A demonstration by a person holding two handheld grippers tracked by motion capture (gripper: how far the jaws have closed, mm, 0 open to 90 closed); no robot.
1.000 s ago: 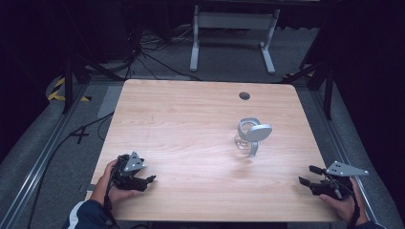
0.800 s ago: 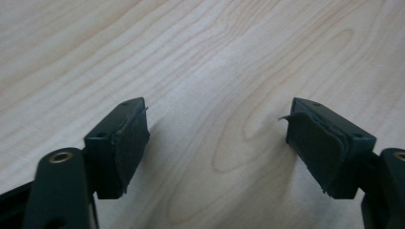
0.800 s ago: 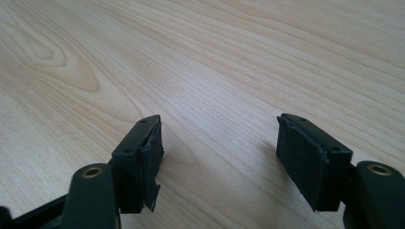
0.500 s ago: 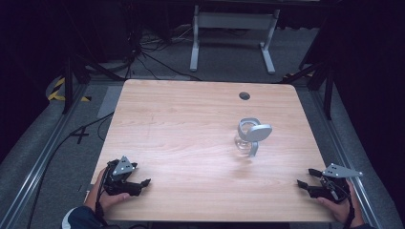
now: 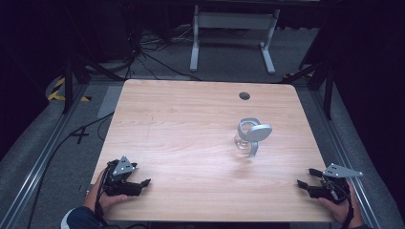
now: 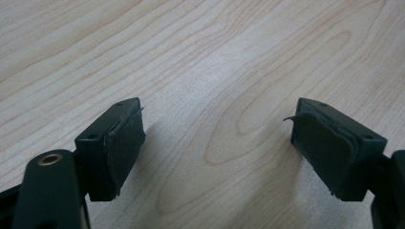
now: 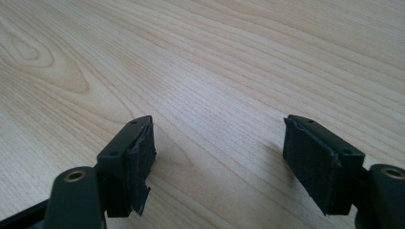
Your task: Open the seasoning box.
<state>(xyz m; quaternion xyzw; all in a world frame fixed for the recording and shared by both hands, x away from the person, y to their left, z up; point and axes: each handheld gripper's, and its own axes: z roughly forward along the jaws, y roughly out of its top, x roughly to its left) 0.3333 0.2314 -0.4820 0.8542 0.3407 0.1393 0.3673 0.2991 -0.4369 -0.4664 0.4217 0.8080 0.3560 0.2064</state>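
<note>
My left tongs (image 5: 143,183) have slid slightly toward the table's (image 5: 191,124) near edge since the earlier frame; jaws apart, nothing between. A clear glass (image 5: 243,143) under a grey scoop-like piece (image 5: 255,132) stands right of centre, well apart. My right tongs (image 5: 305,179), jaws just widened, hold nothing.

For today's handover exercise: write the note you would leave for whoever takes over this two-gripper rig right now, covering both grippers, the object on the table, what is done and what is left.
Left gripper: open, nothing between the jaws, low at the table's near left corner.
Right gripper: open, holding nothing, jaws have just been opening; low at the near right corner.
Object: a clear glass with a grey metal tool on it stands right of centre, apart from both grippers.
Done: nothing visibly handled yet.
Left: probably reach for the glass and tool; the right gripper is nearer.
</note>
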